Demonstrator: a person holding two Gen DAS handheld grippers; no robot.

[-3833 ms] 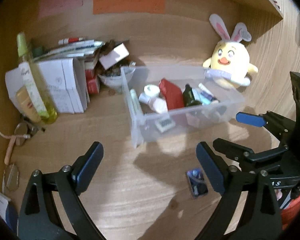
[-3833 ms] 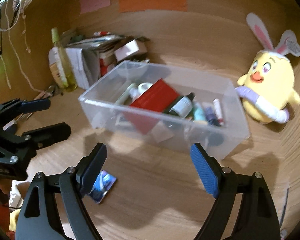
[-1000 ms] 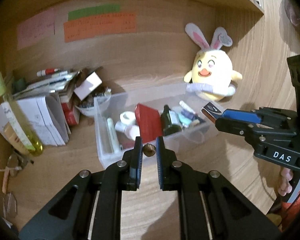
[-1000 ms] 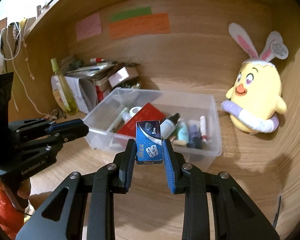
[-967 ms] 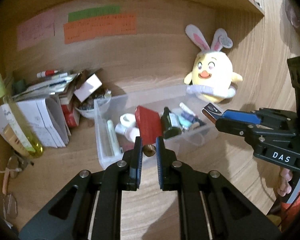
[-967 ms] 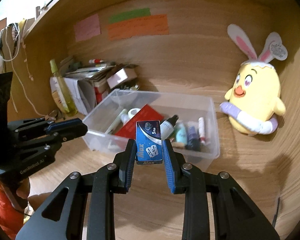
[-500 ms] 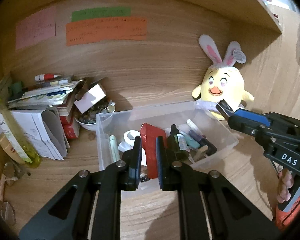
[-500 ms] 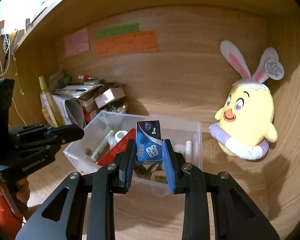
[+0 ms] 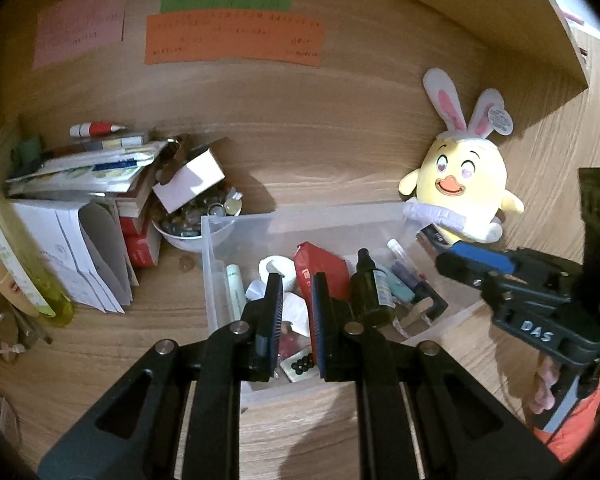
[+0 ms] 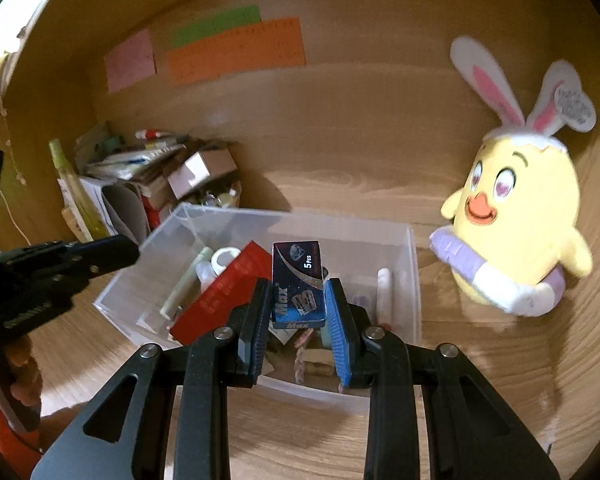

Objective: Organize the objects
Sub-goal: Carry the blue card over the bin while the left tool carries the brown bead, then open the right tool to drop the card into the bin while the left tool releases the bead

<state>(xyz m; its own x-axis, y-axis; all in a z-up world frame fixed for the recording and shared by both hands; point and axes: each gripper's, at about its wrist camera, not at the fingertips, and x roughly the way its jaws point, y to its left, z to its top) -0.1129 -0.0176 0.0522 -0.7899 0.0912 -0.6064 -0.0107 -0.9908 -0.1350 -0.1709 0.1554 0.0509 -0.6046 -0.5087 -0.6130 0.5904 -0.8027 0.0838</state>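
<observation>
Both grippers moved over clear bin [image 10: 414, 264], right gripper [image 10: 298, 300] gripping blue box [image 10: 298, 284]

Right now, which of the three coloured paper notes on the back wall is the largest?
The orange note is the largest: a long wide strip under the green note, which is shorter and thinner. The pink note hangs apart, to their left.

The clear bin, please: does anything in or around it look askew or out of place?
Inside the clear bin the red box leans tilted across the other items instead of lying flat. Behind the bin, a white carton sits crooked atop an overfilled bowl. I see nothing spilled or damaged.
</observation>
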